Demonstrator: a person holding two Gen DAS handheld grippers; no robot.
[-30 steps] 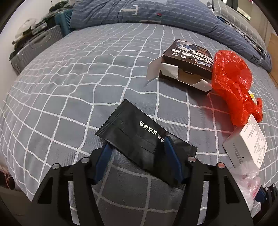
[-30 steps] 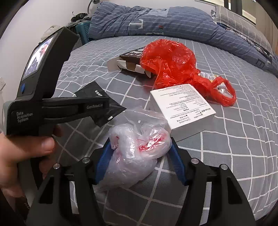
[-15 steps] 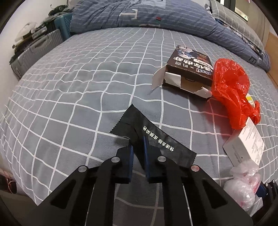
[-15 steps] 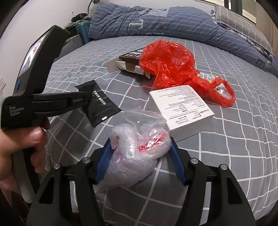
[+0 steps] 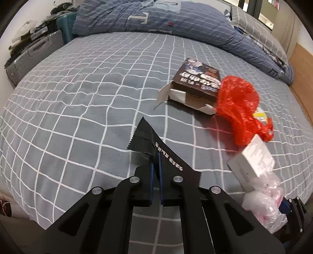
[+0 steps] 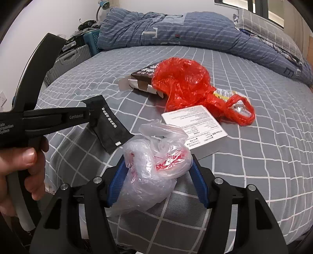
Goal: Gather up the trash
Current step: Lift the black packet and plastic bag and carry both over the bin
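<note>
My left gripper (image 5: 155, 156) is shut on a black foil sachet (image 5: 145, 139) with white lettering and holds it lifted off the bed; it also shows in the right wrist view (image 6: 109, 125), pinched by the left gripper (image 6: 91, 116). My right gripper (image 6: 156, 162) is shut on a crumpled clear plastic bag (image 6: 154, 168) with red print, seen too in the left wrist view (image 5: 266, 203). A red plastic bag (image 6: 182, 84), a white box (image 6: 193, 127) and an open dark carton (image 5: 195, 86) lie on the bed.
The grey checked bedsheet (image 5: 78, 97) covers the bed. A rolled blue striped duvet (image 5: 166, 17) lies along the far side. A grey suitcase (image 5: 33, 52) and a teal crate (image 5: 67, 33) stand beside the bed at left. A snack wrapper (image 6: 227, 93) sits in the red bag.
My left gripper closed on the black sachet and lifted it off the sheet. My right gripper kept holding the clear plastic bag in place.
</note>
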